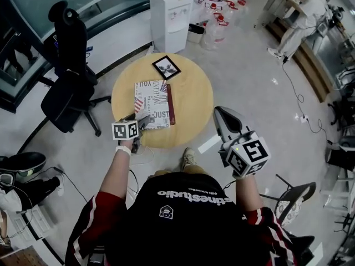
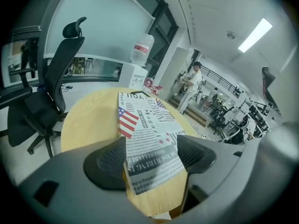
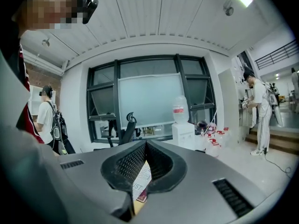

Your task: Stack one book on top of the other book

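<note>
A book with a newsprint cover [image 1: 151, 103] lies on top of a dark red book [image 1: 171, 104], whose edge shows along its right side, on the round yellow table [image 1: 194, 93]. My left gripper [image 1: 141, 121] is at the stack's near left corner. In the left gripper view its jaws [image 2: 149, 161] stand wide apart, with the near end of the newsprint book [image 2: 148, 120] between the pads and a gap on the right. My right gripper [image 1: 221, 115] hangs off the table's right side with its pads together [image 3: 145, 146]. It holds nothing.
A small black framed picture [image 1: 166, 67] lies at the table's far edge. A black office chair [image 1: 69, 76] stands to the left, a white water dispenser [image 1: 171, 15] behind the table, and another chair [image 1: 294, 195] at the near right. A person [image 1: 302, 18] works far right.
</note>
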`<state>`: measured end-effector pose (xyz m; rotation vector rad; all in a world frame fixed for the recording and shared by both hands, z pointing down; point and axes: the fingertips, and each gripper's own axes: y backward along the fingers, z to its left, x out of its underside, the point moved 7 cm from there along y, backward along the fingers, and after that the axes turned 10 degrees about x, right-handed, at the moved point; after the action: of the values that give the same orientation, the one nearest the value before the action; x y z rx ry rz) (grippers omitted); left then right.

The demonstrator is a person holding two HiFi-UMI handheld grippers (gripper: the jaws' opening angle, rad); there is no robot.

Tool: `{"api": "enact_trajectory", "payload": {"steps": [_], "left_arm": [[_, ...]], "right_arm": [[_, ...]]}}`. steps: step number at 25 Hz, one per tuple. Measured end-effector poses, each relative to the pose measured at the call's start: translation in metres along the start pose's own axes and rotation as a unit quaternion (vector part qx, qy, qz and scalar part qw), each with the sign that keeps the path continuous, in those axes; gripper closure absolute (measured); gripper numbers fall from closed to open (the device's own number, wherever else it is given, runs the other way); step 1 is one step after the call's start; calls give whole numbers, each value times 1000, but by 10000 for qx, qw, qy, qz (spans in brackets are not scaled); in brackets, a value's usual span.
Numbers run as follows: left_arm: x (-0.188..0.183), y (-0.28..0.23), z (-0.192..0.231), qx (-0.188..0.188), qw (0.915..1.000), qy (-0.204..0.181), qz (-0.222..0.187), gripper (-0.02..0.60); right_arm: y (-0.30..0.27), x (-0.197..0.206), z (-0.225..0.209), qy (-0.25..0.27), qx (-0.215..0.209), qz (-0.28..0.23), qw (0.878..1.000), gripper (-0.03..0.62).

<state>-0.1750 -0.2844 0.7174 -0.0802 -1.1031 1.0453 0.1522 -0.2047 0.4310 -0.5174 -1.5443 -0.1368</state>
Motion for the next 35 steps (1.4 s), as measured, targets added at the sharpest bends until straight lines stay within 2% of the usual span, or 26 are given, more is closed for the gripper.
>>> {"api": "enact_trajectory", "payload": {"steps": [5,8,11,27,35], "left_arm": [[-9,-5,-7,79,9999,-150,1,232],[-13,-4,-2,-96,9996,-255,8,232],[-13,-4,5,-224,9996,-183,27,232],[-12,-28,-15,-58,9999,-144,54,232],[-12,-26,-12,-111,9999,-120,22,232]], "right_arm": [[21,4,0,14,203,18,9998,565],[29,5,-2,13,319,6,9995,565],[36,7,-6,5,396,35,9992,565],[39,11,-13,30,388,151,9991,565],[42,15,-19,34,460,156,9988,565]]}}
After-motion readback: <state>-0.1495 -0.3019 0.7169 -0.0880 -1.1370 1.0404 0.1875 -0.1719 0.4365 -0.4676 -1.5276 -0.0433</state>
